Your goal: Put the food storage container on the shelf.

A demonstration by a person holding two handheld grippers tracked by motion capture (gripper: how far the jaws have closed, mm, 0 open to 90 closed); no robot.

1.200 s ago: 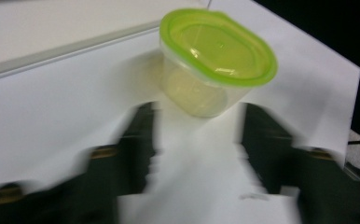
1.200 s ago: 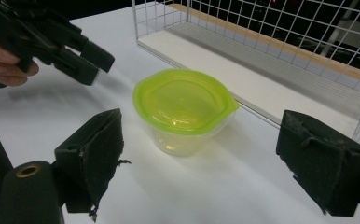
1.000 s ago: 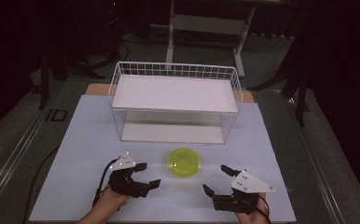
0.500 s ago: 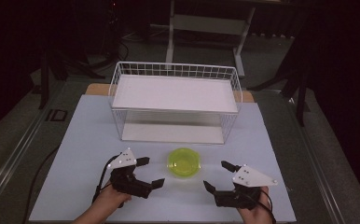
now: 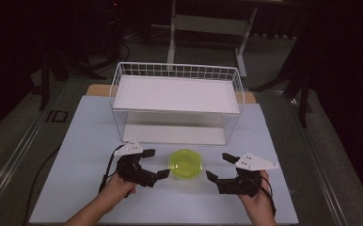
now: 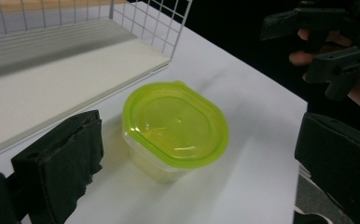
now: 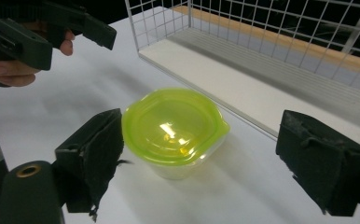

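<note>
Your left gripper (image 5: 153, 165) sits on the near left part of the white table (image 5: 85, 136), with its jaws spread wide and nothing between the pads. They have just been opening a little further, and from the left gripper view the two black pads (image 6: 71, 158) stand well apart, one on each side of the container (image 6: 176, 128), neither one touching it.

Your right gripper (image 5: 219, 167) is on the near right, and its jaws also stand apart. In the right gripper view the left pad (image 7: 96, 149) looks just beside the container's rim; from this angle you can't quite tell whether it brushes the lid or stays clear, but the far pad is well away, so nothing is clamped.

The container (image 5: 186, 163) stands upright on the table between your two grippers, near the middle of the near half. It is a small clear tub with a lime green lid (image 7: 171, 126) shut on top, and a small tab sticks out from the lid's rim.

Beyond it, toward the far side, stands the white wire basket (image 5: 177, 70), with a flat white shelf (image 5: 175, 94) across it and a second white board beneath at table level. The container is near the basket's front edge but apart from it.
</note>
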